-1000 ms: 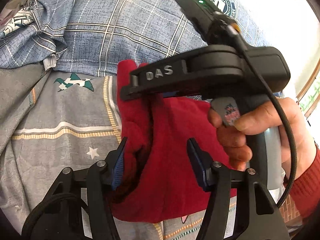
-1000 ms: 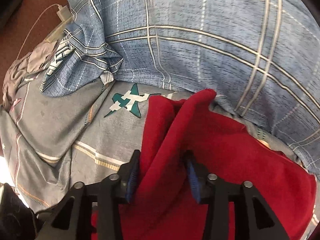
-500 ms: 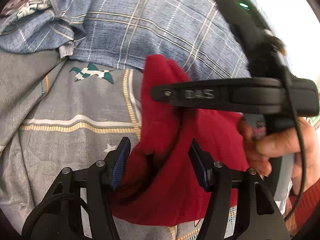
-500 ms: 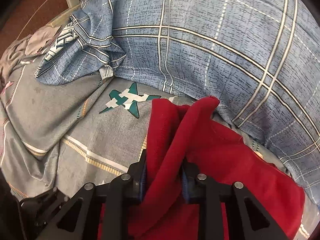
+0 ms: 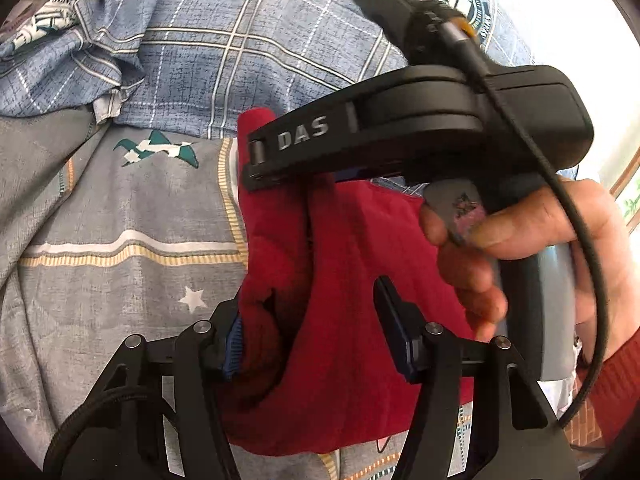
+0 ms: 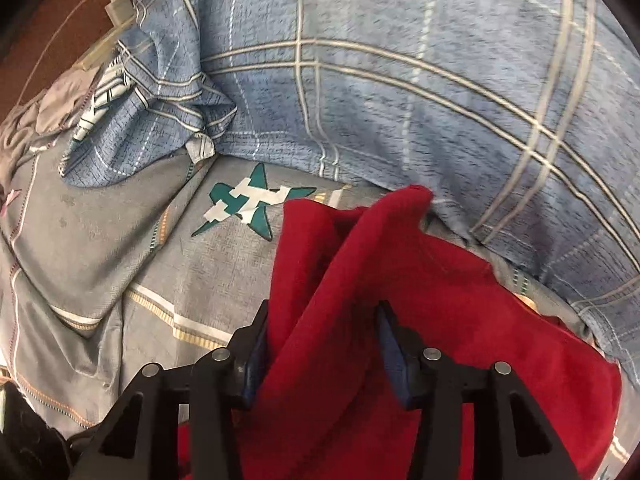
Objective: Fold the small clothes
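A red garment (image 5: 340,280) lies rumpled on the grey bed sheet (image 5: 120,220). My left gripper (image 5: 308,312) stands open over its near part; a bunched bit of cloth rests against the left pad, and the right pad is clear. Above it a hand (image 5: 520,240) holds the other tool's black housing marked DAS (image 5: 420,128). In the right wrist view a raised fold of the red garment (image 6: 460,340) runs up between the fingers of my right gripper (image 6: 322,320). Its jaws are opening: the fold leans on the left pad, with a gap at the right pad.
A blue checked quilt (image 6: 400,100) is heaped along the far side, right behind the garment. Crumpled pale clothes (image 6: 52,108) and a white charger with cable (image 6: 116,12) lie at the far left. A red sleeve (image 5: 616,380) shows at the right edge.
The right jaws pinched the raised red fold half a second ago and have spread apart again. The left gripper has kept its width and place.
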Available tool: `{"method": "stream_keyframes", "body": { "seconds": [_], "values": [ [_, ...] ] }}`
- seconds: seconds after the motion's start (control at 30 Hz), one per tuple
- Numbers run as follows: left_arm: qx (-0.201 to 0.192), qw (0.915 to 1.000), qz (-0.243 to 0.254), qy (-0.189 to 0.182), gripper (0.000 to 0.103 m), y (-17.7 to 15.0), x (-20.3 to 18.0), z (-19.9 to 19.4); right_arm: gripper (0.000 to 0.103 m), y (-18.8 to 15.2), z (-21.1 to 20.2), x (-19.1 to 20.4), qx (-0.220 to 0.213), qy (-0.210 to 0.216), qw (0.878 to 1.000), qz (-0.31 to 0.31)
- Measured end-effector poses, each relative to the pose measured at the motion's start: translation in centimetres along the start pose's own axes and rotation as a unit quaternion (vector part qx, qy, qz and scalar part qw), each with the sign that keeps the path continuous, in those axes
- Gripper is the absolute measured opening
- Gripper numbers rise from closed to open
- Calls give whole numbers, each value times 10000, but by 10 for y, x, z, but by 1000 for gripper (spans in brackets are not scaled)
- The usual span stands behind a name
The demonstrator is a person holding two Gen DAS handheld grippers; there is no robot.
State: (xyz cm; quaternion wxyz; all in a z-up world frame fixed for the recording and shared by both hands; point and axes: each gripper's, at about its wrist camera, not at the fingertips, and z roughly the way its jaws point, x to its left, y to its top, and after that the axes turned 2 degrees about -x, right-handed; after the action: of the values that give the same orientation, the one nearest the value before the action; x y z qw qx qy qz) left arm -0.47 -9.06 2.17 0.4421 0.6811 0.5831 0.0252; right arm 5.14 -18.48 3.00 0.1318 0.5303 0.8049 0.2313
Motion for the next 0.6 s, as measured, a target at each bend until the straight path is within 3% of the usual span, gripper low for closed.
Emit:
{"method": "stream_keyframes", "body": {
  "seconds": [0.1, 0.17, 0.3, 0.47, 0.53, 0.6],
  "values": [
    [46, 9999, -69, 59, 58, 1, 4, 1, 48, 3, 10, 6, 3, -60, 9999, -128],
    [71, 9997, -183, 109, 58, 3, 8, 1, 35, 1, 9, 7, -171, -77, 9997, -129],
    [29, 9991, -376, 196, 59, 4, 14, 2, 22, -13, -3, 1, -565, -13, 9984, -99],
    [-128, 9997, -36, 211, 58, -6, -6, -4, 17, -35, -35, -21, -999, 299, 9943, 222],
    [-244, 9997, 86, 8, 43, -7, -19, -11, 16, -42, -44, -28, -1126, 348, 9925, 324],
    [-276, 9994, 198, -7, 40, -7, -31, -16, 15, -50, -55, -36, -1274, 355, 9901, 468]
  ]
}}
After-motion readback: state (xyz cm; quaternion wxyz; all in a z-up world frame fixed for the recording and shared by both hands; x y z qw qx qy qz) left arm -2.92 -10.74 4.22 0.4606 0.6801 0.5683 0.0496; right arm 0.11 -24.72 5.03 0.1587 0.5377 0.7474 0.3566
